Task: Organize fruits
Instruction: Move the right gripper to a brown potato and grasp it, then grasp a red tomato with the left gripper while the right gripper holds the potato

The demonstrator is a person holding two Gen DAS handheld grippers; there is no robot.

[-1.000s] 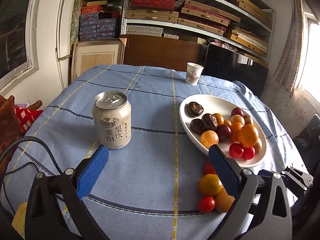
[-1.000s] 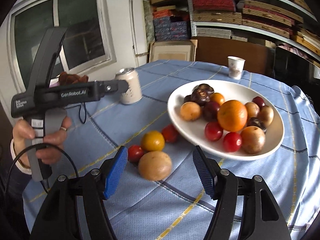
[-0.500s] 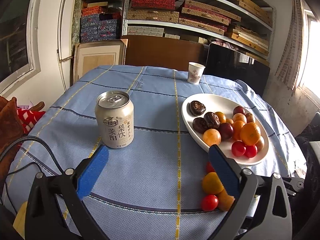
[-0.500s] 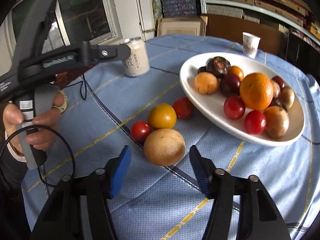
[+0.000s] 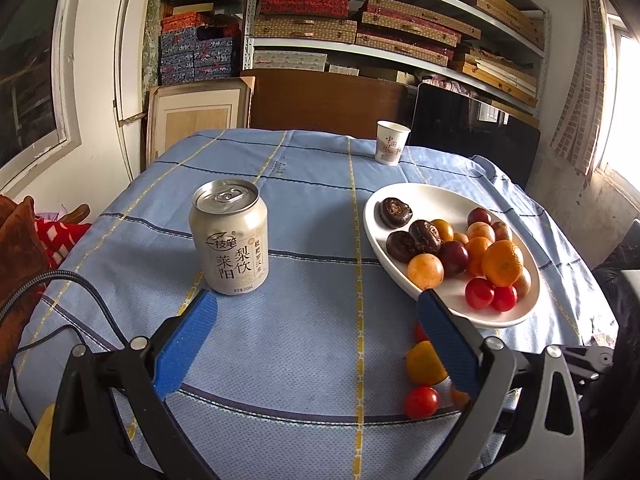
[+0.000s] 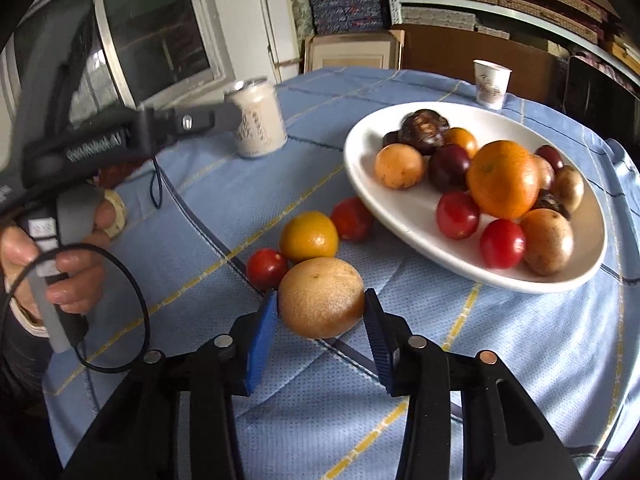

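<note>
A tan round fruit (image 6: 320, 280) lies on the blue tablecloth. My right gripper (image 6: 320, 300) is closing, and its blue pads (image 6: 262, 332) touch the fruit on both sides. Just beyond the fruit lie a yellow-orange fruit (image 6: 308, 236), a cherry tomato (image 6: 266, 268) and a second red tomato (image 6: 352, 218). The white oval plate (image 6: 416, 216) to the right holds several fruits, among them a large orange (image 6: 504, 178). My left gripper (image 5: 316, 300) hangs open over bare cloth, with the plate (image 5: 440, 196) on its right. Its right finger hides most of the tan fruit.
A drink can (image 5: 230, 240) stands just past the left gripper's left finger. A paper cup (image 5: 392, 148) sits at the table's far edge. A person's hand (image 6: 60, 248) holds the left gripper's handle at the left. Shelves of boxes fill the back wall.
The right gripper moved forward and down onto the tan fruit, and its jaws narrowed from wide open to the fruit's sides. The left gripper barely shifted.
</note>
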